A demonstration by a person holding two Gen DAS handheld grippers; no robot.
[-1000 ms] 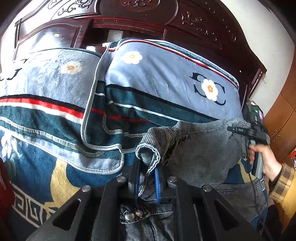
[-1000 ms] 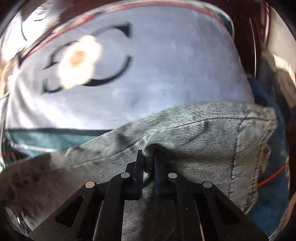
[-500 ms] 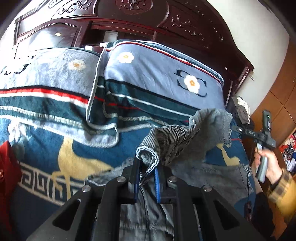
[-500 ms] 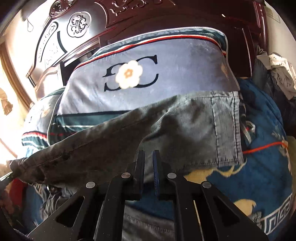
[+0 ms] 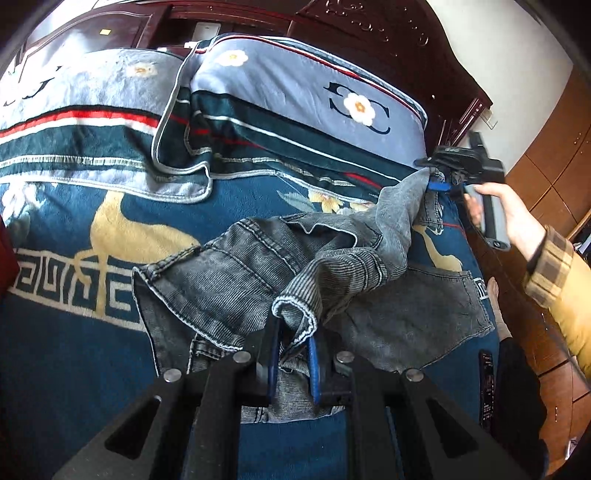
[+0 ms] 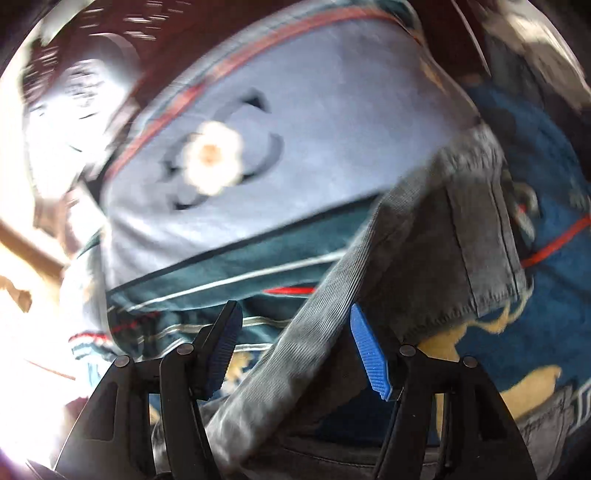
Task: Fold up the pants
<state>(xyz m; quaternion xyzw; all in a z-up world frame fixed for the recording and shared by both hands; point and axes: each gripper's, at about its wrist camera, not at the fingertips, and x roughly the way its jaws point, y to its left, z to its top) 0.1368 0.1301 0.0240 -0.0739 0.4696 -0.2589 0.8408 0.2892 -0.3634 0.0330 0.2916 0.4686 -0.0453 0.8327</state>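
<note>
Your pants (image 5: 266,273) lie bunched on the bed (image 5: 74,350), only partly folded. Your left hand-held gripper (image 5: 291,354) pinches a hem. Your right hand-held gripper (image 6: 295,350) has let go, fingers wide apart. Smoothing and more folds remain.

Blanket (image 5: 74,332): dark blue, gold deer, key-pattern border.
Pillows: right one (image 5: 295,96), grey-blue, flower logo; left one (image 5: 74,96) beside it.
Headboard (image 5: 369,22): dark carved wood.
Remote (image 5: 487,384): black, blanket's right edge.
</note>
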